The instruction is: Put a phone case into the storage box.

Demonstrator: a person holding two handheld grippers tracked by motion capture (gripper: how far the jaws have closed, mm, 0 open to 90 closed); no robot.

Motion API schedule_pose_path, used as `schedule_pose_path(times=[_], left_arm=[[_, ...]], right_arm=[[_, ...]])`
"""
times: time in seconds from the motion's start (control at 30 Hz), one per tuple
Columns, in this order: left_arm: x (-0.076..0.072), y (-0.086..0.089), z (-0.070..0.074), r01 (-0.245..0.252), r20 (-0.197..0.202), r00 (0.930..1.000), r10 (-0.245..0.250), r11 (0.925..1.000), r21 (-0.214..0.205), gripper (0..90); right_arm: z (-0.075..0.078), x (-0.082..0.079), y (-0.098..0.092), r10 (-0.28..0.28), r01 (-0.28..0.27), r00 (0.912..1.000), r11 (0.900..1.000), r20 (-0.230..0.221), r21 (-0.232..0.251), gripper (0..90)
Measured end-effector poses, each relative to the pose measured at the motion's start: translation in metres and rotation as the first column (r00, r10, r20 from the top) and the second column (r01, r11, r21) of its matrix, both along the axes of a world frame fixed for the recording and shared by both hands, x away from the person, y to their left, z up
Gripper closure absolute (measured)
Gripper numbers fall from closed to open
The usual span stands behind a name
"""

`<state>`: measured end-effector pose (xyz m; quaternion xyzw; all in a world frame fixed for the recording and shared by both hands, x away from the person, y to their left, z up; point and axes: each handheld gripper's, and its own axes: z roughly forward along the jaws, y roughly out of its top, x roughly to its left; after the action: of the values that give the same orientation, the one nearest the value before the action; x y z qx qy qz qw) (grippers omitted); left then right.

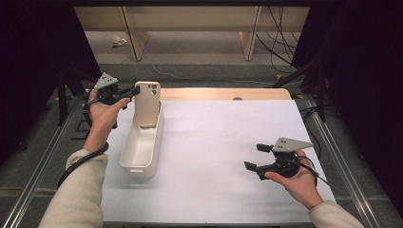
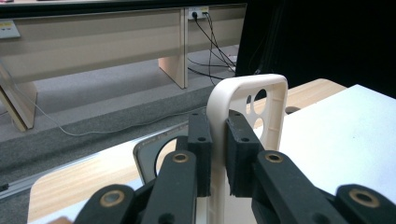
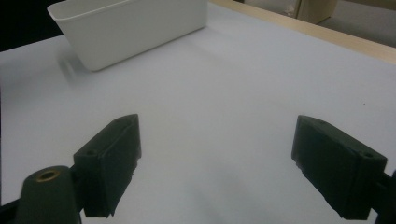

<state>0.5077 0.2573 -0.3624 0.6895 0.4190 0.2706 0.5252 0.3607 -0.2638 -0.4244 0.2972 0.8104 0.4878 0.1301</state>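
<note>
Left gripper (image 1: 127, 93) – clamps beige rounded phone case (image 1: 147, 102), upright in oblong white tub (image 1: 140, 152), upper left | right gripper (image 1: 251, 156) – wide, lower right

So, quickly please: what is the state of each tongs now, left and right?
Left tongs: closed on the edge of the phone case, which stands upright in the bin.
Right tongs: open, holding nothing, above the table.

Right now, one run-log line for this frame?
left gripper: shut on phone case, upright over far end of white bin | right gripper: jaws open, holding nothing, above white table
</note>
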Motion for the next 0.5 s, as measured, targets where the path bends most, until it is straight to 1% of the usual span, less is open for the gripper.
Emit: schedule_pose_path(times=[0.23, 0.5], left_arm=[[0.002, 0.002, -0.009, 0.011, -0.018, 0.9998, -0.011, 0.9999, -0.001, 81.3], [0.003, 0.003, -0.018, 0.004, -0.027, 0.9996, -0.004, 1.0000, -0.001, 81.2]], right_arm=[[-0.001, 0.000, 0.000, 0.001, -0.001, 1.0000, 1.0000, -0.001, 0.000, 16.7], [0.000, 0.000, 0.000, 0.002, -0.002, 1.0000, 1.0000, 0.000, 0.000, 16.7]])
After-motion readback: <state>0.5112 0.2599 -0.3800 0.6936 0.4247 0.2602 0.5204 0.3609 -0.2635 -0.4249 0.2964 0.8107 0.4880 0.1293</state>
